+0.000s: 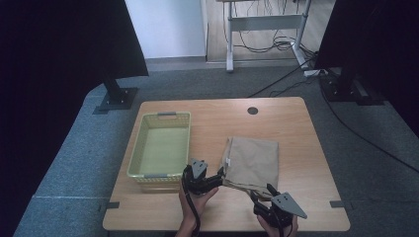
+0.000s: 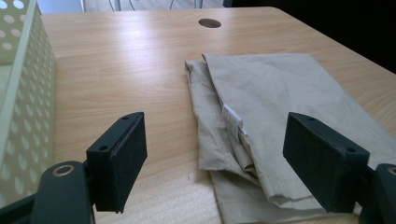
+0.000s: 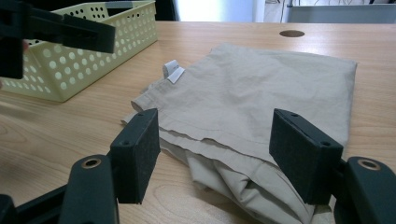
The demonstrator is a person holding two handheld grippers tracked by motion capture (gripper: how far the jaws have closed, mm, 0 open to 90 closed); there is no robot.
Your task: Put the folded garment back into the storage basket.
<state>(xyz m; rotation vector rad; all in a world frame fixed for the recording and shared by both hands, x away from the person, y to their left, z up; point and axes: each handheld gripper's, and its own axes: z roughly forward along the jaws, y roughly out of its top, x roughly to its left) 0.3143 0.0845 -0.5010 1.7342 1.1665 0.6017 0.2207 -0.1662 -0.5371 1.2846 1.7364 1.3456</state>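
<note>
Folded cloth: a beige, creased fabric garment (image 1: 253,162) lies flat on the light wooden surface (image 1: 291,123), right of centre, with a small white label (image 2: 232,116) at its left edge. Its layered edges face the person.

Cloth in the gripper views: in the left gripper view the garment (image 2: 280,98) spreads between and beyond the jaws, its folded hem low in the frame. In the right gripper view the garment (image 3: 261,93) lies straight ahead, its stacked layers just past the jaws.

Left tool: the left tool (image 1: 217,176), held in the person's left hand (image 1: 196,200), sits at the near left corner of the garment. Its jaws stand wide apart and released, with nothing between the pads; whether a tip touches the cloth I cannot tell.

Right tool: the right tool (image 1: 261,193), held in the person's right hand (image 1: 279,228), is at the garment's near edge. Its jaws also stand wide apart, released, gripping nothing.

Basket: a pale yellow-green perforated plastic basket (image 1: 138,148) stands on the surface left of the garment, apart from it, and just beside the left tool.

Surface details: a round dark cable hole (image 1: 252,110) lies near the far edge, beyond the garment.

Floor: grey carpet (image 1: 74,148) surrounds the surface.
</note>
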